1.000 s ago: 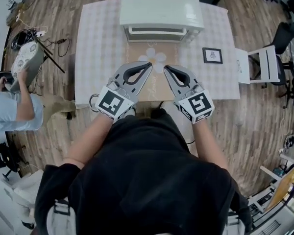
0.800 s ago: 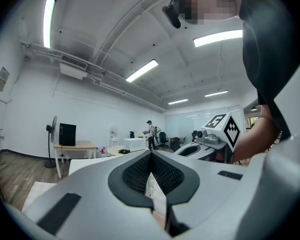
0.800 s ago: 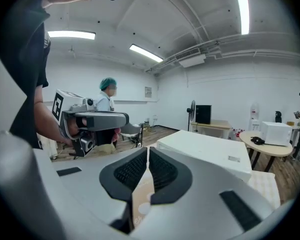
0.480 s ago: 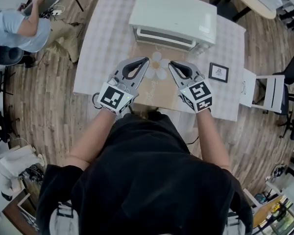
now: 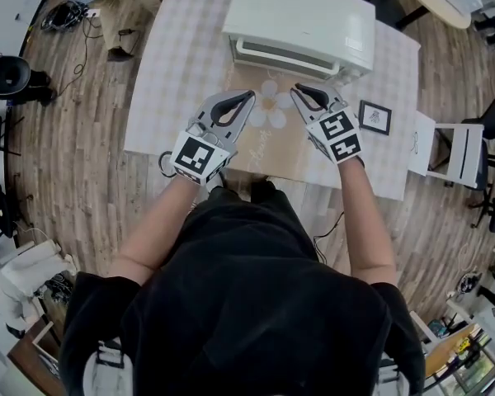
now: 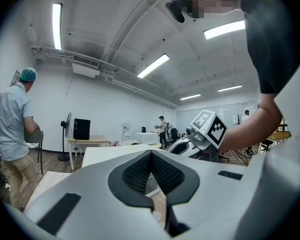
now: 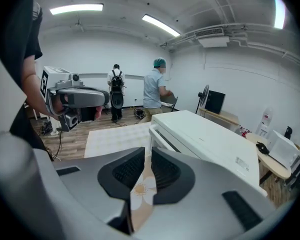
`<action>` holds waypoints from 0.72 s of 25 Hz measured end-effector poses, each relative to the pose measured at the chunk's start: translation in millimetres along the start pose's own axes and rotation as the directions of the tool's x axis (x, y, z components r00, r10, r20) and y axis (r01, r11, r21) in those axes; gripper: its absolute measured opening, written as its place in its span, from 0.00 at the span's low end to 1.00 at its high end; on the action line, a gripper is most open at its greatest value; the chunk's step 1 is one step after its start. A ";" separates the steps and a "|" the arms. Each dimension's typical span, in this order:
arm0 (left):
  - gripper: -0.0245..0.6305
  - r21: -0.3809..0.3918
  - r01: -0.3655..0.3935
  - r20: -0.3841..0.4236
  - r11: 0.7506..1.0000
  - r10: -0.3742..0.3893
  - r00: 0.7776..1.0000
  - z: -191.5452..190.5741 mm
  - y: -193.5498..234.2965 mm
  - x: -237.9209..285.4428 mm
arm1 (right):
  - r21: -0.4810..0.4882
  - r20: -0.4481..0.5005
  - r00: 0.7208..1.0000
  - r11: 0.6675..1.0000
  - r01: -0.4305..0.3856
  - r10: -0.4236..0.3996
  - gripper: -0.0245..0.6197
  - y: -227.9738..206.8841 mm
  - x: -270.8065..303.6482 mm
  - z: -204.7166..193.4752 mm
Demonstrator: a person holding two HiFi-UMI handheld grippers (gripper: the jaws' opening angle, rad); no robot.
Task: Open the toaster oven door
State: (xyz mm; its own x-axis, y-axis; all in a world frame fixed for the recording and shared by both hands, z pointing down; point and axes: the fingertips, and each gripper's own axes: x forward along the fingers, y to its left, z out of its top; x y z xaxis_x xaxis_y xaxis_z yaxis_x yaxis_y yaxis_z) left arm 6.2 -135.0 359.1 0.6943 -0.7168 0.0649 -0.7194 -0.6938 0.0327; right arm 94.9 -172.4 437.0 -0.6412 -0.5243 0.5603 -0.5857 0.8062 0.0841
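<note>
A white toaster oven (image 5: 301, 21) stands at the far side of the checked table (image 5: 177, 73), its door shut and the handle bar (image 5: 290, 54) along the front. My right gripper (image 5: 298, 89) hovers just in front of the door's right half. Its jaws have just been opening, with a narrow gap and nothing between them. In the right gripper view, the oven (image 7: 210, 139) lies just past my right gripper (image 7: 146, 153). My left gripper (image 5: 250, 96) is shut and empty over the mat, a little further from the oven; the left gripper view shows its tips (image 6: 150, 153) meeting.
A tan mat with a white flower (image 5: 268, 110) lies before the oven. A small framed picture (image 5: 374, 116) sits at the table's right, a white chair (image 5: 450, 151) beyond it. A person in a light-blue shirt (image 7: 156, 86) stands off past the table's left.
Both grippers have moved forward toward the oven, the right one further. The right jaws have parted slightly. The person in blue has shifted toward the top of the head view.
</note>
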 end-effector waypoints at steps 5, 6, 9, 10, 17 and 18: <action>0.06 0.008 0.009 -0.006 1.000 -0.009 1.000 -6.2 4.7 5.5 | -0.027 -0.048 0.999 1.000 0.007 -0.008 0.14 -13.7 13.8 -5.0; 0.06 0.010 0.011 -0.006 1.000 -0.011 1.000 -6.7 5.5 6.7 | -0.038 -0.060 0.998 0.999 0.009 -0.012 0.15 -16.3 16.4 -6.4; 0.06 0.006 0.011 -0.005 1.000 -0.011 1.000 -6.2 8.5 9.0 | -0.063 -0.088 0.996 0.998 0.011 -0.017 0.16 -21.9 23.0 -9.5; 0.06 0.008 0.010 -0.002 1.000 -0.010 1.000 -6.3 9.9 9.2 | -0.068 -0.098 0.995 0.998 0.011 -0.018 0.17 -23.2 24.9 -10.7; 0.06 0.008 0.014 -0.006 1.000 -0.014 1.000 -7.3 15.8 14.1 | -0.181 -0.220 0.972 0.983 0.037 -0.078 0.24 -40.6 37.0 -26.2; 0.06 0.006 0.015 -0.007 1.000 -0.015 1.000 -7.3 16.0 14.9 | -0.191 -0.233 0.969 0.981 0.038 -0.083 0.25 -42.8 38.3 -28.0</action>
State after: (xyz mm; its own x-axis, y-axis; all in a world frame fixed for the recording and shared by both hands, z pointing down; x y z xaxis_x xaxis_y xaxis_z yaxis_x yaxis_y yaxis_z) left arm 4.9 -156.3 367.9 0.7047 -0.7059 0.0712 -0.7088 -0.7049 0.0273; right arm 109.3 -219.2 477.9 -0.4575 -0.5111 0.7277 -0.5041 0.8232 0.2613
